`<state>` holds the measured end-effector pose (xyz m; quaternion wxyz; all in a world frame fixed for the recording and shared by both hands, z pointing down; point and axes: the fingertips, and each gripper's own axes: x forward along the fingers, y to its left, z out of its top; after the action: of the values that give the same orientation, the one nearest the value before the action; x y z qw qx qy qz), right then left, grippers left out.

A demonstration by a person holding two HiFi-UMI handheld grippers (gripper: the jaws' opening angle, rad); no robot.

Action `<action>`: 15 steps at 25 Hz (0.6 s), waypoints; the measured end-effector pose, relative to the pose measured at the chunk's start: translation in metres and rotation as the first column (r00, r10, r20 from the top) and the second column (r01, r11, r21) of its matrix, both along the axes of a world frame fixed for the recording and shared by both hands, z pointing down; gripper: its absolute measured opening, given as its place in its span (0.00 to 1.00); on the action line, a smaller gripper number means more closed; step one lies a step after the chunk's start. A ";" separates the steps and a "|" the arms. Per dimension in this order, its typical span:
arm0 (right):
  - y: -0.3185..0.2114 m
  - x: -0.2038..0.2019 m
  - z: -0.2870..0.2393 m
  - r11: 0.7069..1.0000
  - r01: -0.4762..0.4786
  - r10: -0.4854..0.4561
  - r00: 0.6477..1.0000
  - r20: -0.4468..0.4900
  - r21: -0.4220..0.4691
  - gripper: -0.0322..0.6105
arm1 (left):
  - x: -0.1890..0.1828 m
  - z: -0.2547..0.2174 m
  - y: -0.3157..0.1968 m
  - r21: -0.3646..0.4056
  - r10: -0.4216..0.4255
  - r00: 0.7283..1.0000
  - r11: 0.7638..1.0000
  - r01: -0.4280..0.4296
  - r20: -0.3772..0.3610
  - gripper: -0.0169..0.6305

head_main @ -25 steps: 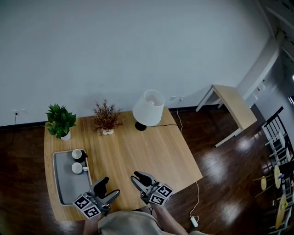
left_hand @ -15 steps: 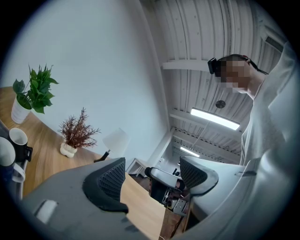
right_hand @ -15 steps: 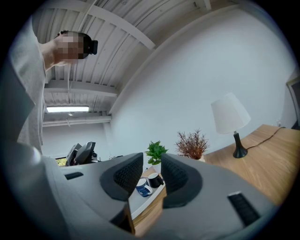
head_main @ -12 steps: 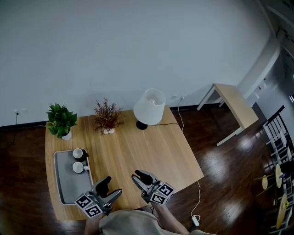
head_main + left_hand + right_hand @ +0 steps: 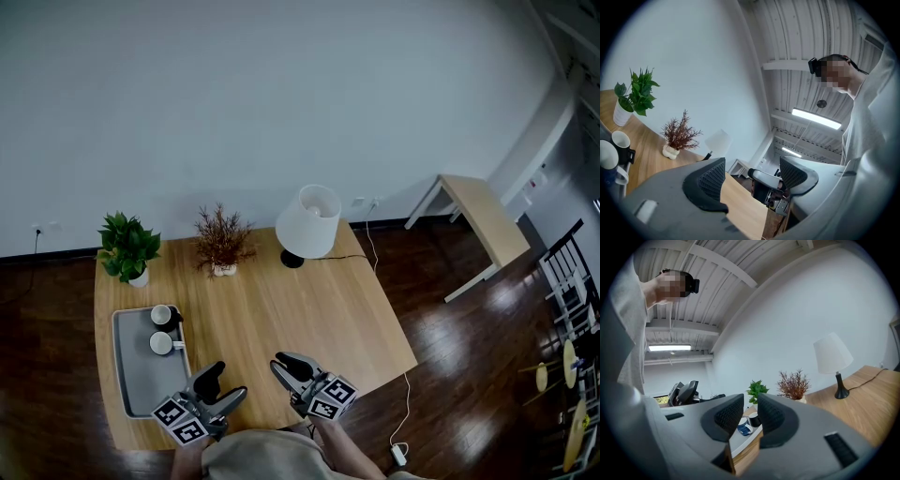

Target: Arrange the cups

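Two white cups (image 5: 161, 315) (image 5: 162, 343) stand side by side at the far end of a grey tray (image 5: 139, 375) on the left of the wooden table (image 5: 281, 309). Both grippers hover over the table's near edge, apart from the tray. My left gripper (image 5: 223, 382) is open, and in its own view the left gripper (image 5: 752, 174) has nothing between the pads, with the cups (image 5: 618, 143) at the left edge. My right gripper (image 5: 287, 366) is closing on nothing. In its own view the right gripper (image 5: 751, 412) shows a narrow gap, with the cups (image 5: 744, 425) beyond.
At the table's far edge stand a green potted plant (image 5: 128, 248), a dried-twig plant (image 5: 221, 242) and a white lamp (image 5: 307, 223) with its cable running off the table. A second small table (image 5: 478, 220) and chairs (image 5: 572, 281) stand on the dark floor to the right.
The head view has drifted slightly, so the table sits a little lower and to the right in the picture. Both grippers and both cups keep their places.
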<state>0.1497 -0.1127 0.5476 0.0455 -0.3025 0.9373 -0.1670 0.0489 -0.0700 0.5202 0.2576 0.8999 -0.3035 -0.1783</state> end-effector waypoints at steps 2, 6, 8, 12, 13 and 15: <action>0.000 0.000 0.000 1.000 0.004 -0.004 1.000 -0.003 0.000 0.21 | 0.000 0.000 0.000 -0.001 0.001 1.000 1.000 -0.001 0.000 0.57; 0.001 0.000 0.000 1.000 0.007 -0.007 1.000 -0.004 0.001 0.21 | 0.002 0.001 0.000 -0.002 0.006 1.000 1.000 -0.006 0.001 0.57; 0.001 -0.001 0.000 1.000 0.011 -0.011 1.000 -0.007 0.000 0.21 | 0.001 0.000 0.000 -0.001 0.005 1.000 1.000 -0.005 0.000 0.57; 0.003 -0.005 0.000 1.000 0.024 -0.024 1.000 -0.010 -0.001 0.21 | -0.001 0.001 0.000 -0.003 -0.001 1.000 1.000 0.001 0.000 0.57; 0.003 -0.006 0.000 1.000 0.028 -0.028 1.000 -0.010 -0.001 0.21 | -0.001 0.001 0.000 -0.004 -0.003 1.000 1.000 0.003 -0.002 0.57; 0.004 -0.009 0.000 0.999 0.035 -0.035 0.999 -0.012 0.000 0.21 | -0.003 0.001 0.001 -0.005 -0.007 1.000 1.000 0.007 -0.004 0.57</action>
<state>0.1410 -0.1091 0.5473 0.0368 -0.2872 0.9427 -0.1660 0.0458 -0.0693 0.5214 0.2599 0.8978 -0.3065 -0.1804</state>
